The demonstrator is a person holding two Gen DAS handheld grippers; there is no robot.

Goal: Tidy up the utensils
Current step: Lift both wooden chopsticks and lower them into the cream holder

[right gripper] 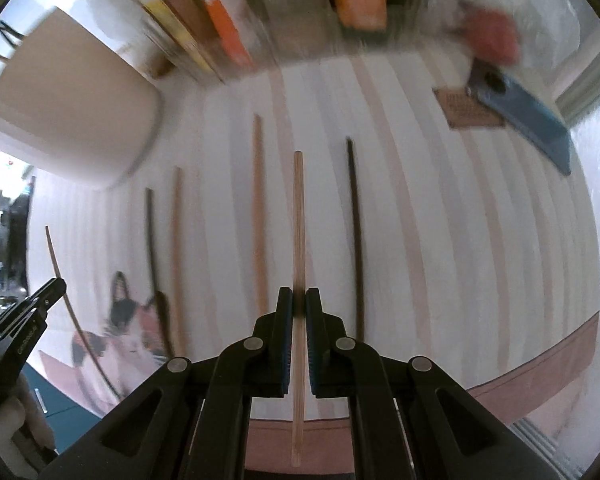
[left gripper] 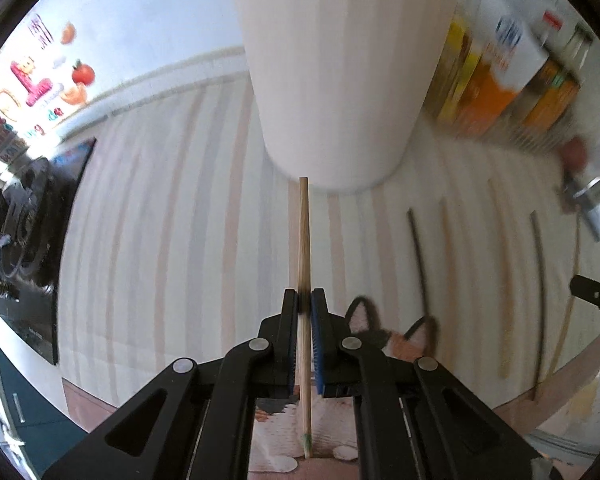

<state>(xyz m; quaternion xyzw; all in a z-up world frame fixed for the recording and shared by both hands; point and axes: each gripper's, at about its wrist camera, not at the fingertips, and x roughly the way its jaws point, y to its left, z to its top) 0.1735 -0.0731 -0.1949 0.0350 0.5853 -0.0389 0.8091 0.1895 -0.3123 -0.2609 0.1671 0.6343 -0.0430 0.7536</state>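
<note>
My left gripper (left gripper: 304, 300) is shut on a light bamboo chopstick (left gripper: 303, 240) whose far end points at the base of a white cup (left gripper: 340, 72) just ahead. My right gripper (right gripper: 299, 300) is shut on another light wooden chopstick (right gripper: 298, 216), held above the striped tablecloth (right gripper: 440, 220). Several loose chopsticks lie on the cloth: a dark one (right gripper: 356, 232) to the right of my right gripper, a brown one (right gripper: 259, 208), another brown one (right gripper: 176, 248) and a dark one (right gripper: 152, 236) to its left. The cup shows at the upper left in the right wrist view (right gripper: 68, 112).
Colourful boxes (left gripper: 496, 76) stand in a row behind the cup. A blue-handled tool (right gripper: 524, 116) lies at the far right on a small brown card (right gripper: 468, 114). A cat picture (right gripper: 128, 328) is printed on the cloth's near edge. The left gripper shows at the lower left in the right wrist view (right gripper: 32, 320).
</note>
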